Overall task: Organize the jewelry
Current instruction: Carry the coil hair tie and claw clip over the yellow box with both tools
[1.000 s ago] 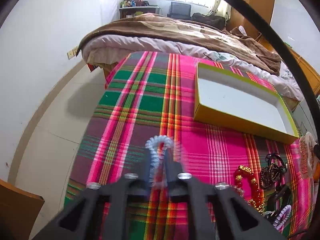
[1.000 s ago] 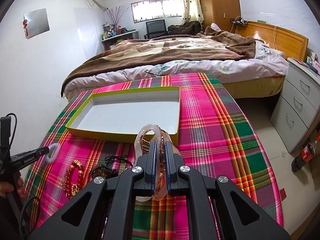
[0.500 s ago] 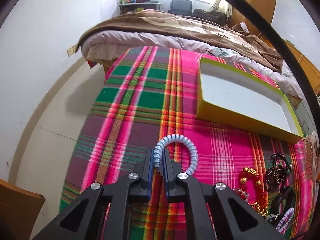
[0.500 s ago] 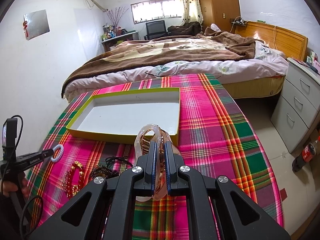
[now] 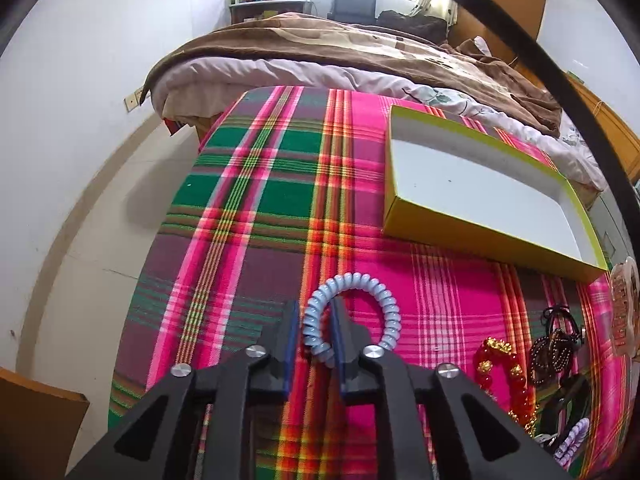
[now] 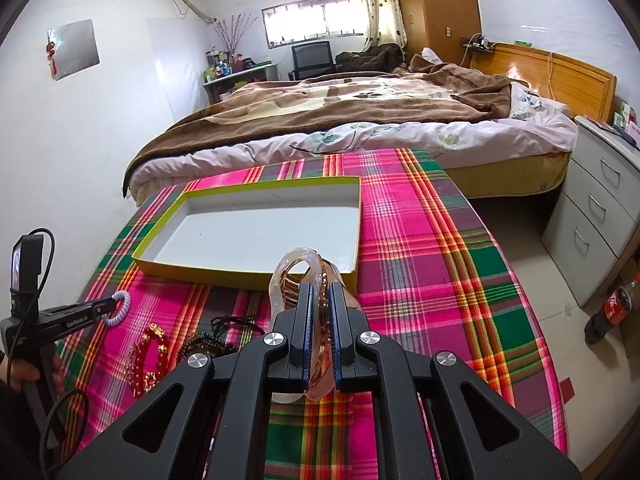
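My left gripper (image 5: 314, 316) is shut on a pale blue spiral hair tie (image 5: 354, 308) and holds it above the plaid cloth, left of the box; it shows in the right wrist view (image 6: 114, 306) too. My right gripper (image 6: 320, 292) is shut on a translucent pink hair claw clip (image 6: 298, 270), held just in front of the near wall of the open yellow box (image 6: 240, 270) with a white inside. The box (image 5: 480, 236) holds nothing that I can see. A red and gold bead bracelet (image 6: 150, 356) and dark bead bracelets (image 6: 210, 346) lie on the cloth.
The round table carries a pink, green and red plaid cloth (image 6: 432, 248). More jewelry lies at the right in the left wrist view: black cord (image 5: 560, 316), a lilac spiral tie (image 5: 572, 444). A bed (image 6: 360, 120) stands behind, white drawers (image 6: 596, 216) and a cola bottle (image 6: 612, 308) at right.
My left gripper has steadied and lowered slightly with the blue hair tie, which now hangs sharp to the right of the fingers. The right gripper with the claw clip has not moved.
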